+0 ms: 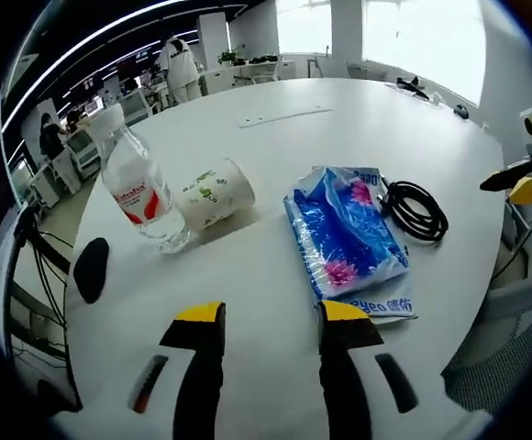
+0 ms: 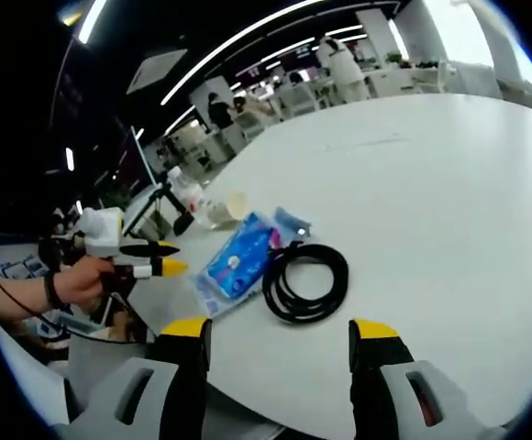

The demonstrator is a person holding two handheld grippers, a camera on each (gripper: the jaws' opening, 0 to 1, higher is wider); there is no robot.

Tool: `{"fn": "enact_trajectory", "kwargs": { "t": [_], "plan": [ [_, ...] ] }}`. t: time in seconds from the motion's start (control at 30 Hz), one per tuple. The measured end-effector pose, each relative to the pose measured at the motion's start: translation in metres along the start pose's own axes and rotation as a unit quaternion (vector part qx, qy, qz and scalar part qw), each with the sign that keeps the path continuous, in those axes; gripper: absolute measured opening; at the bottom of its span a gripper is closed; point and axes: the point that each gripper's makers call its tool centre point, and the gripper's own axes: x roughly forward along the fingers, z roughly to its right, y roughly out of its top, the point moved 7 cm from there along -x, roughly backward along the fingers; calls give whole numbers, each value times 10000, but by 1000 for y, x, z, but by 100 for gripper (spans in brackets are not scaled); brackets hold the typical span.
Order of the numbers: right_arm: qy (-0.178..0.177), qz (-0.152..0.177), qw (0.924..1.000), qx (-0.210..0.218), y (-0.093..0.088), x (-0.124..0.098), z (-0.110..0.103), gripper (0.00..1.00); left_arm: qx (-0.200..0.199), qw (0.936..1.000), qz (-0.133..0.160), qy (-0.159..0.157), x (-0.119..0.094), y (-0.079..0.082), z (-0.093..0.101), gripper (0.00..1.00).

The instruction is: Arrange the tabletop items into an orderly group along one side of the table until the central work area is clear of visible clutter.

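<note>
Left gripper view: both tools wide, empty; bottle (image 1: 142, 191), paper cup (image 1: 214, 192), blue pack (image 1: 344, 236), cable (image 1: 416, 211) w/in reach.

The left gripper (image 1: 272, 316) has two black jaws capped with yellow tips, each rising from a white base with a dark slot. The right gripper (image 2: 280, 332) matches it: black jaws, yellow tips, grey-white bases with slotted openings. The person's hand (image 2: 81, 280) wears a dark band at the wrist, with a thin black cable trailing below.
</note>
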Motion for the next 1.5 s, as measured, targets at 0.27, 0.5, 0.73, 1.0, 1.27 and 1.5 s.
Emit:
{"fn": "enact_trajectory", "kwargs": {
  "t": [0.27,0.5,0.73,1.0,1.27,1.5],
  "plan": [
    [10,-10,10000,-2,0,0,0,61,152,9999,-37,29,2,5,0,39],
    [22,-37,10000,-14,-1,0,0,61,341,9994,-91,38,3,9,0,39],
    [16,-17,10000,-3,0,0,0,61,560,9983,-117,70,5,15,-3,39],
    [2,-45,10000,19,-3,-1,1,61,956,9952,-176,140,7,20,-6,39],
    [-7,-74,10000,17,-3,-1,3,61,1684,9849,-288,285,11,29,-9,38],
    [-34,-84,10000,26,-2,-1,5,61,1940,9798,-347,331,16,35,-12,38]
  ]
}}
